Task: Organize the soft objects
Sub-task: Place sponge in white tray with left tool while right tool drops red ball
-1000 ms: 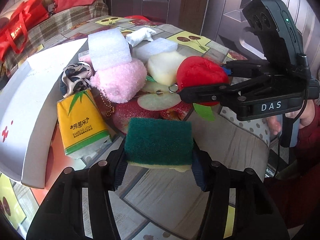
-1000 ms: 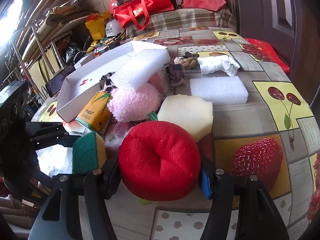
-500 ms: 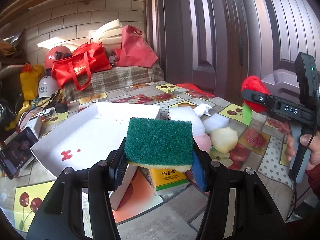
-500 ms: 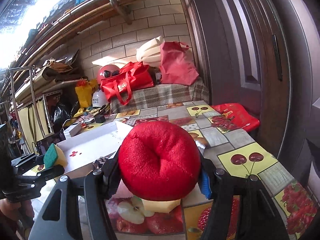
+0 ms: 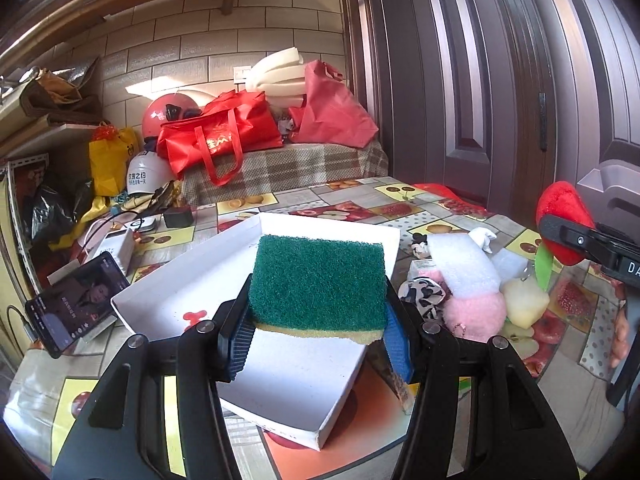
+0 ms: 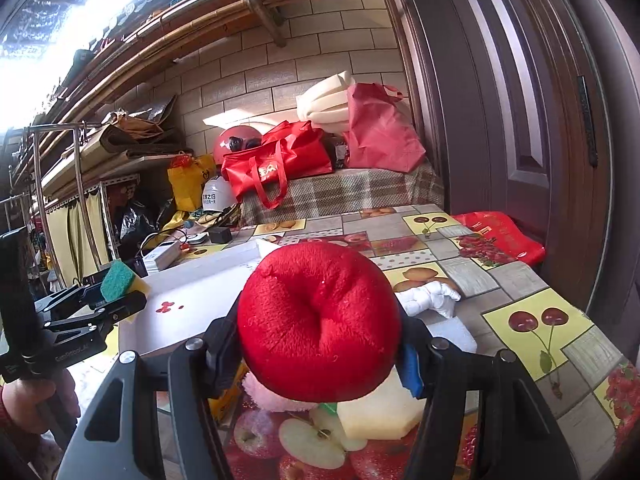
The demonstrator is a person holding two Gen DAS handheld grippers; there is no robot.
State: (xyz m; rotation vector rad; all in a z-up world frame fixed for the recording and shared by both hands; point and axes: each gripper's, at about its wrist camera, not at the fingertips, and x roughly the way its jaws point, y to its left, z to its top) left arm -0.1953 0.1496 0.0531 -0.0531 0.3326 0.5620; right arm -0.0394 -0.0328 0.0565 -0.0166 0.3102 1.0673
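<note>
Left tongs [image 5: 316, 344]: clenched on a green-and-yellow scouring sponge [image 5: 318, 286], green face up, held in the air over the white cardboard tray [image 5: 304, 380].
Right tongs [image 6: 320, 356]: clenched on a red plush apple [image 6: 320, 316], its dimple facing the camera, lifted clear of the bench [image 6: 532, 320].
White cardboard tray: shallow and open, lying on the bench to the left of the pile of soft things; only a small red print shows on its floor.
Pile on the bench: a pink fluffy ball [image 5: 474, 314] with a white foam block [image 5: 464, 268] resting on it, a pale yellow sponge [image 5: 526, 306] just beside, and a black-and-white patterned scrunchie [image 5: 424, 296] near the tray's edge.
Further back: a white glove [image 6: 430, 298] lying on the fruit-print cloth.
Left of the tray: a phone [image 5: 72, 308] propped upright, screen lit.
Background: a red tote bag [image 5: 218, 136] on a plaid-covered surface against the brick wall.
Person: a hand [image 6: 38, 402] gripping the handle of the left tongs, seen from the right wrist view.
</note>
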